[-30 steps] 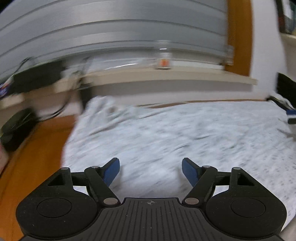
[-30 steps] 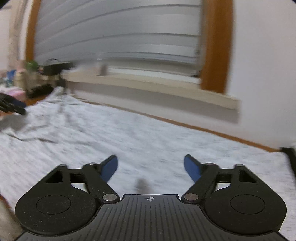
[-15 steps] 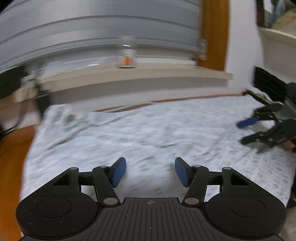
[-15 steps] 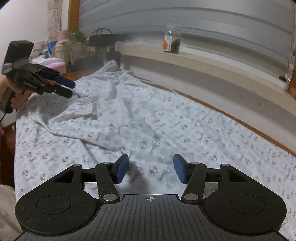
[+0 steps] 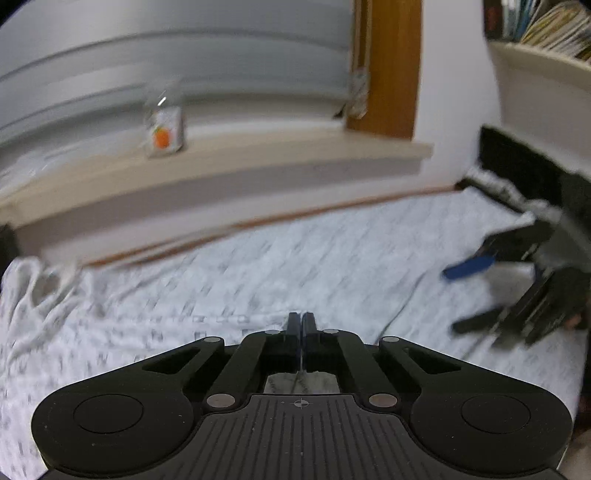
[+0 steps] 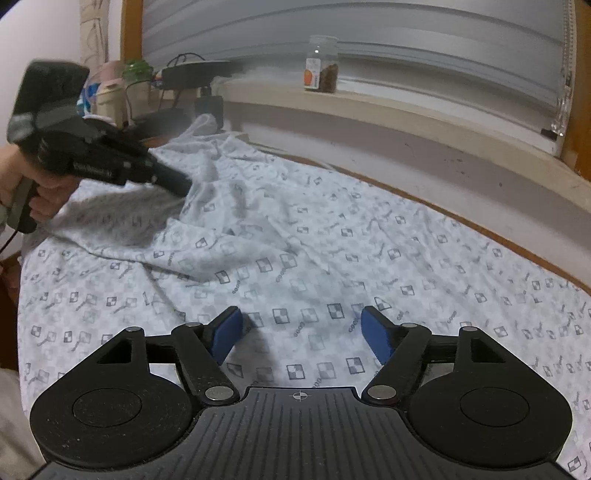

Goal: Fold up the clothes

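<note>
A pale grey patterned garment [image 6: 332, 258] lies spread across the floor under the window. In the left wrist view it [image 5: 258, 280] is blurred. My left gripper [image 5: 301, 325] is shut, and in the right wrist view [image 6: 181, 186] its tip is pinching a raised fold of the garment. My right gripper [image 6: 301, 328] is open and empty, just above the garment near its front edge. It also shows at the right of the left wrist view [image 5: 465, 295], open.
A window sill [image 6: 406, 114] with a jar [image 6: 321, 64] runs along the back wall. A black box with cables [image 6: 192, 74] and small containers stand at the back left. Wooden floor [image 6: 517, 251] borders the garment. A shelf with books [image 5: 546, 33] is upper right.
My left gripper has closed from open onto a fold of the garment and swung right. My right gripper has turned left and its jaws have widened a little.
</note>
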Tool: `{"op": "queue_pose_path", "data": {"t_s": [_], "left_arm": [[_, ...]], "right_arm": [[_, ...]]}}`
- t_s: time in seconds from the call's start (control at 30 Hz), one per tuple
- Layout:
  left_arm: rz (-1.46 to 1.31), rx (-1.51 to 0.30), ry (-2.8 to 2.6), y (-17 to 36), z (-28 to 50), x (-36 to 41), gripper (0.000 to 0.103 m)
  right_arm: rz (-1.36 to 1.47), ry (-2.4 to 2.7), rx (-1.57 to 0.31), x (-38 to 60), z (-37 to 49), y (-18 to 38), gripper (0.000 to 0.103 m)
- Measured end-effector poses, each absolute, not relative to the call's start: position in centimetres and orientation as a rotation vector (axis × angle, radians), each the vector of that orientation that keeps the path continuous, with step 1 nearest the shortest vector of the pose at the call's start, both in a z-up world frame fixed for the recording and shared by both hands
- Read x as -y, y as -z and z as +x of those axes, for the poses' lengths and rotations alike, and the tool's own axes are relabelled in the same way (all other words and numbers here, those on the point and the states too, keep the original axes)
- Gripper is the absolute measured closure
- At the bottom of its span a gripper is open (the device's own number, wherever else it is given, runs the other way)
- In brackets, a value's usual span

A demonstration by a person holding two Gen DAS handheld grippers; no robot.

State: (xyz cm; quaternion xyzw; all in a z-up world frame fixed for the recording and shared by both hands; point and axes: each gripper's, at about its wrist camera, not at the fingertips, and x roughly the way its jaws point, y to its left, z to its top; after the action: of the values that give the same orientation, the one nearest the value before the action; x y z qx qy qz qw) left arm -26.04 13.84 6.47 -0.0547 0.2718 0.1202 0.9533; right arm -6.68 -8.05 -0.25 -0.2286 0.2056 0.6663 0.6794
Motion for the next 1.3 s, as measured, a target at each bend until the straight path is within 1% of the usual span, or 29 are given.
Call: {"op": "queue_pose_path", "data": {"t_s": [0.07,0.1,0.13,0.17,0.2,0.23,0.27,0.33,0.4,0.43,0.53,0.67,0.73,0.8,0.9,1.07,1.13,1.17,1.2,1.23,1.27,1.3], "left_arm": [[-0.101,-0.547,-0.264,-6.5,-25.6,-13.6,0.102],[-0.090,-0.557,-0.271,-6.4,-25.6,-13.6,0.099],[-0.082,-0.571,-0.283,-6.2,-25.8,-13.8,0.093],[-0.083,-0.575,-0.305,-6.2,-26.5,-14.1,0.085],[-0.084,-0.576,-0.329,-6.2,-27.3,-14.6,0.066],[-0.094,-0.560,-0.359,-6.3,-28.7,-15.3,0.050],[-0.104,-0.549,-0.389,-6.5,-30.3,-16.0,0.047],[-0.119,-0.539,-0.452,-6.8,-33.7,-17.6,0.046],[-0.139,-0.537,-0.521,-7.0,-37.0,-19.3,0.044],[-0.152,-0.534,-0.555,-7.1,-38.8,-20.1,0.044],[-0.183,-0.532,-0.647,-7.2,-43.5,-22.4,0.044],[-0.217,-0.519,-0.709,-7.1,-47.7,-23.9,0.048],[-0.228,-0.526,-0.712,-7.0,-48.8,-24.5,0.059],[-0.236,-0.529,-0.710,-6.7,-49.6,-25.0,0.065],[-0.248,-0.531,-0.690,-6.4,-50.2,-25.3,0.078],[-0.256,-0.530,-0.660,-6.0,-50.1,-25.2,0.078],[-0.254,-0.535,-0.649,-5.8,-49.9,-25.2,0.078],[-0.252,-0.539,-0.648,-5.7,-49.8,-25.2,0.078],[-0.251,-0.543,-0.647,-5.6,-49.9,-25.2,0.078],[-0.253,-0.546,-0.649,-5.5,-49.9,-25.2,0.078],[-0.258,-0.544,-0.648,-5.5,-50.1,-25.2,0.078],[-0.263,-0.542,-0.646,-5.5,-50.3,-25.2,0.078]], "right_arm": [[-0.515,-1.494,-0.462,8.0,-6.7,0.2,0.031],[-0.514,-1.493,-0.463,8.0,-6.7,0.2,0.031],[-0.514,-1.491,-0.462,8.0,-6.7,0.2,0.030],[-0.516,-1.487,-0.459,8.0,-6.8,0.1,0.029],[-0.519,-1.481,-0.450,8.0,-6.9,0.1,0.029],[-0.524,-1.476,-0.433,8.1,-7.1,0.0,0.029],[-0.529,-1.471,-0.415,8.2,-7.4,0.0,0.030],[-0.530,-1.481,-0.381,8.1,-8.1,-0.5,0.031],[-0.506,-1.521,-0.360,7.5,-9.2,-1.5,0.037],[-0.497,-1.544,-0.353,6.9,-9.9,-1.9,0.045],[-0.506,-1.640,-0.343,3.9,-12.5,-3.1,0.051],[-0.557,-1.741,-0.327,-1.9,-16.8,-4.2,0.052],[-0.587,-1.797,-0.333,-5.2,-19.0,-4.7,0.052],[-0.608,-1.853,-0.357,-8.6,-21.5,-4.7,0.052],[-0.656,-1.914,-0.398,-12.8,-25.0,-4.3,0.052],[-0.719,-1.945,-0.433,-17.6,-29.1,-3.4,0.050],[-0.742,-1.927,-0.432,-18.5,-29.8,-2.9,0.051],[-0.753,-1.915,-0.430,-18.9,-30.0,-2.6,0.056],[-0.754,-1.917,-0.435,-19.0,-30.0,-2.3,0.066],[-0.741,-1.931,-0.437,-18.7,-29.7,-2.2,0.083],[-0.730,-1.926,-0.436,-18.4,-29.3,-2.2,0.093],[-0.720,-1.921,-0.434,-18.0,-28.8,-2.3,0.094]]}}
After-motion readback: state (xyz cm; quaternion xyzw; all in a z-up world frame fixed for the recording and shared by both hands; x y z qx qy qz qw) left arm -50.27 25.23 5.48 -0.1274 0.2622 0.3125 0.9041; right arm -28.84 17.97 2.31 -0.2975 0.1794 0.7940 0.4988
